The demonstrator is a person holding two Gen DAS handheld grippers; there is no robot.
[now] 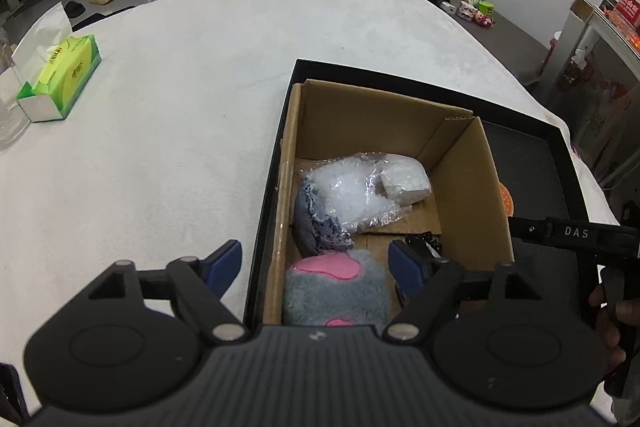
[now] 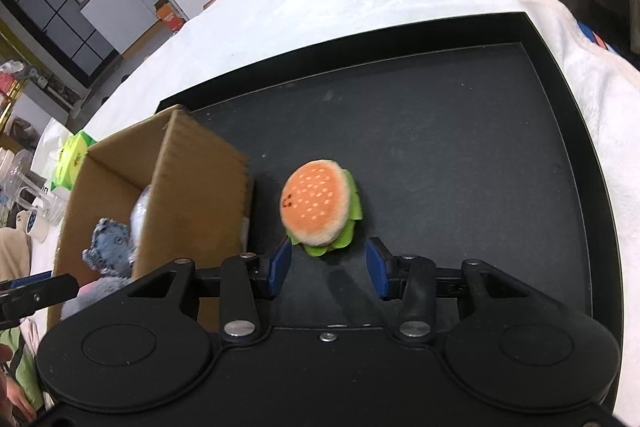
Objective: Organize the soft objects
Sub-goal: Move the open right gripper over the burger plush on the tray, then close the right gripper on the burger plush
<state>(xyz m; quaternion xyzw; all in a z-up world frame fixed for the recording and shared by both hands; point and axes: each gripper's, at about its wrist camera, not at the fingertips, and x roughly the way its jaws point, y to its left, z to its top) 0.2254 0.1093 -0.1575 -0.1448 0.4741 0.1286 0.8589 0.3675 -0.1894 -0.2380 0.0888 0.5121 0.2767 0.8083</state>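
The right gripper (image 2: 328, 267) is held with fingers apart just short of a plush burger (image 2: 320, 209), which lies on the black tray (image 2: 460, 155) beside the cardboard box (image 2: 200, 187). The left gripper (image 1: 316, 267) is held above the box with fingers apart and empty. A grey-and-pink plush (image 1: 336, 287), a blue-grey cloth (image 1: 312, 223) and a bubble-wrap bundle (image 1: 360, 187) are seen inside the box.

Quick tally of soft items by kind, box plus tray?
Plush toys: 2 - grey and pink furry plush in the brown cardboard box; orange burger plush with green lettuce on the black tray
Fabric pieces: 1 - blue-grey denim scrap
Packing materials: 2 - clear bubble wrap, white foam block
Total: 5
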